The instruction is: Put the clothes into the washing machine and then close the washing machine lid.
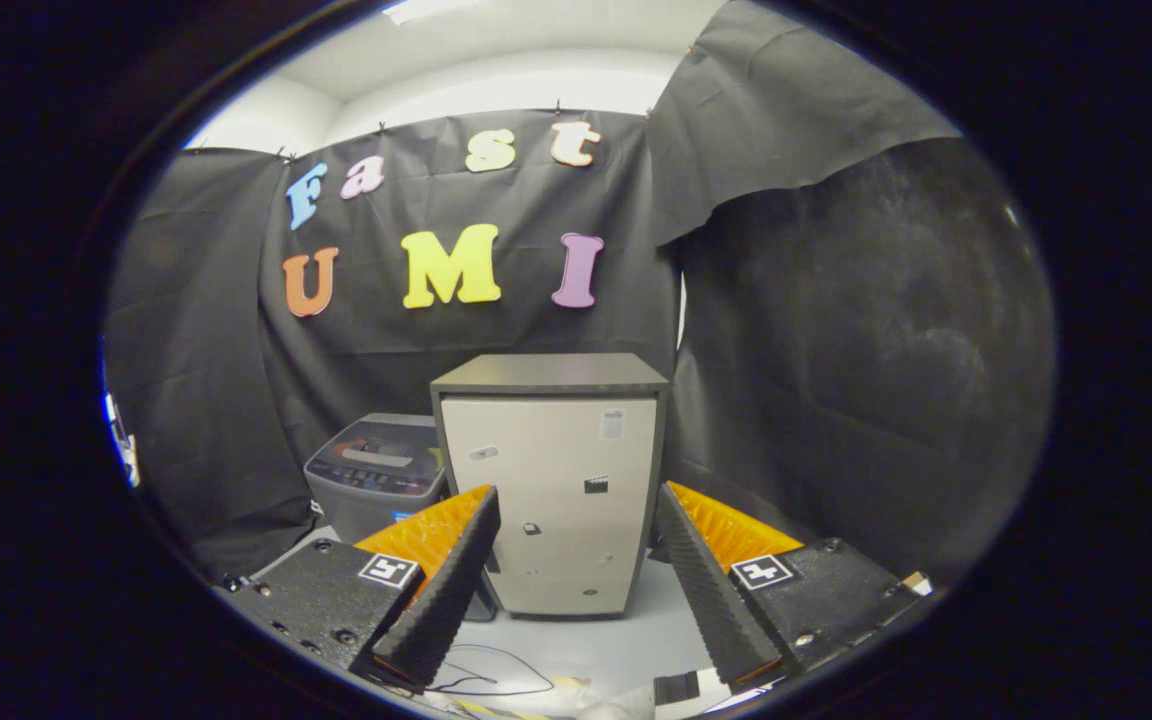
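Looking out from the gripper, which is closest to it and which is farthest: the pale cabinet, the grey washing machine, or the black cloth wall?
The gripper is open, its fingers holding nothing.
1. Pale cabinet: straight ahead, seen between the fingers, standing on the floor.
2. Washing machine: farther back, beside the cabinet beyond the left finger, lid shut.
3. Black cloth wall: behind both, farthest.

Cabinet (549,480) hides part of the washing machine (376,475).

Claw-mounted view looks forward, low, toward the cabinet (551,480).
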`<state>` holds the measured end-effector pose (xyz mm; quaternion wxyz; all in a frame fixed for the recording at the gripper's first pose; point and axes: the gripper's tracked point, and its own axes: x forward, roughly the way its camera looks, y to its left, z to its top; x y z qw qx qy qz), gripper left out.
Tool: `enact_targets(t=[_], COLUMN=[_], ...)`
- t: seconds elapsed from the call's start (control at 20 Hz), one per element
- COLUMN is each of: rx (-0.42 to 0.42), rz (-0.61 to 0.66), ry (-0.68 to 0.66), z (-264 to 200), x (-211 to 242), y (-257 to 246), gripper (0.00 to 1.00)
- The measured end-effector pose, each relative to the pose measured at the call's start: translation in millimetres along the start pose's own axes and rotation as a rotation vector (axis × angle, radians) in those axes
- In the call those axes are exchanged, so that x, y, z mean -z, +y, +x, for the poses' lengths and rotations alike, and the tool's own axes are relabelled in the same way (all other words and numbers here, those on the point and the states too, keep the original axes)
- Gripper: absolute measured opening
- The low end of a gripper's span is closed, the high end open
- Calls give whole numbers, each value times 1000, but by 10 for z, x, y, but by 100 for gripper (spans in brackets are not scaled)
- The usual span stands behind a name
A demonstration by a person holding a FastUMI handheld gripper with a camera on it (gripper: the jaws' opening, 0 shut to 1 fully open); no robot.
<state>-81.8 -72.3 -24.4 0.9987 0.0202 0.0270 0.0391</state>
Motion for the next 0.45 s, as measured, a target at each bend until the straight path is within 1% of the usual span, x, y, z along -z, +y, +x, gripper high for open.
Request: enact_targets(t=[0.45], rx=[-9], rz=[-7], ry=[-13], z=[-24], x=[4], y=[17], gripper=[99])
